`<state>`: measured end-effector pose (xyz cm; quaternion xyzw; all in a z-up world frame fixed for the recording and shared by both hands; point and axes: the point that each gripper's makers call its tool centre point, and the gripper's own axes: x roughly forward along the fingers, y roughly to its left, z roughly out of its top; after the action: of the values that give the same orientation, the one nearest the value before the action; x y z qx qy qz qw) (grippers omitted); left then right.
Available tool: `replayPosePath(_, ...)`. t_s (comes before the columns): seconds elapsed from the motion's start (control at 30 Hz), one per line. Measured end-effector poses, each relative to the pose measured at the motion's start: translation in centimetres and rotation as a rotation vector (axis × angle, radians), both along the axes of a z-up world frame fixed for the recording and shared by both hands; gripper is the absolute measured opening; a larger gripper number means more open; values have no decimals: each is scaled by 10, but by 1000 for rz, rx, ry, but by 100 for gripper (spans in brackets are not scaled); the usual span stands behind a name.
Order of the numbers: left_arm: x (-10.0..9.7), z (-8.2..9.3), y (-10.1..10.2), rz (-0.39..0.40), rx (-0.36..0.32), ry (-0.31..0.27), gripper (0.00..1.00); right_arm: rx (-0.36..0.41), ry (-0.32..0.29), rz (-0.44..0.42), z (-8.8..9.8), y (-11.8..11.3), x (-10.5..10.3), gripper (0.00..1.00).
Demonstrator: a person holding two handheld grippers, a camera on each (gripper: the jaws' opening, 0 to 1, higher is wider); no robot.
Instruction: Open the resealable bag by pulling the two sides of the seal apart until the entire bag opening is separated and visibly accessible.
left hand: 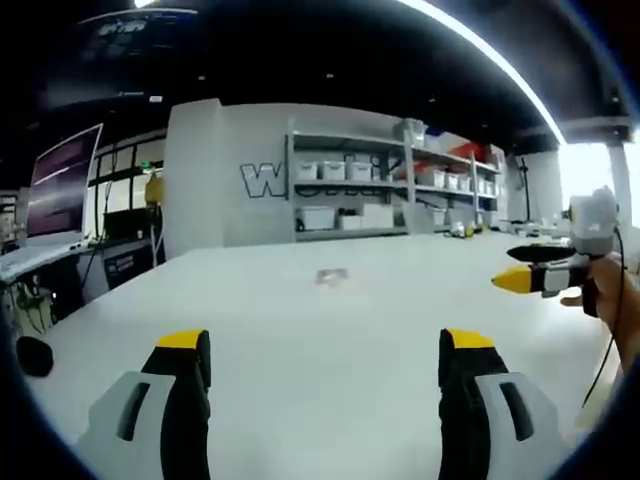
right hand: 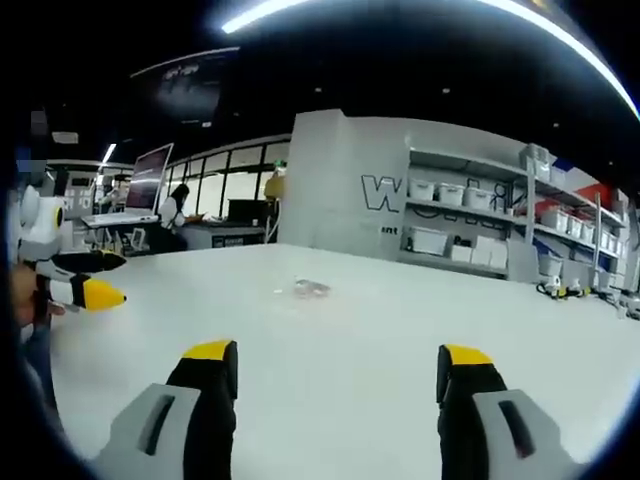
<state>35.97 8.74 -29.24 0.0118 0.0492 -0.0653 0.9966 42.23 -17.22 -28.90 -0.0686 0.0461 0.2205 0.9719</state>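
Note:
A small clear resealable bag (left hand: pixel 331 277) lies flat on the white table (left hand: pixel 300 330), far ahead of both grippers; in the right gripper view the bag (right hand: pixel 311 289) sits near the table's middle. My left gripper (left hand: pixel 325 345) stands open over the near table with nothing between its yellow-tipped jaws. My right gripper (right hand: pixel 338 355) is open too, and empty. The right gripper (left hand: pixel 530 270) enters the left gripper view at the right edge, held by a hand. The left gripper (right hand: pixel 85 280) shows at the left edge of the right gripper view.
Shelves with white bins (left hand: pixel 390 185) line the far wall behind the table. A monitor (left hand: pixel 62 185) and desks stand at the left. A person sits at a desk (right hand: pixel 175 215) in the background. A black cable (left hand: pixel 605 350) hangs from the right gripper.

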Motion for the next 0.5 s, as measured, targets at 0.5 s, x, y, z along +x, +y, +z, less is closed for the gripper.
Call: replayPosePath(0.5,1,2,-3,-11,-2,-3,93,-6,-2,15,1,4,1,80)
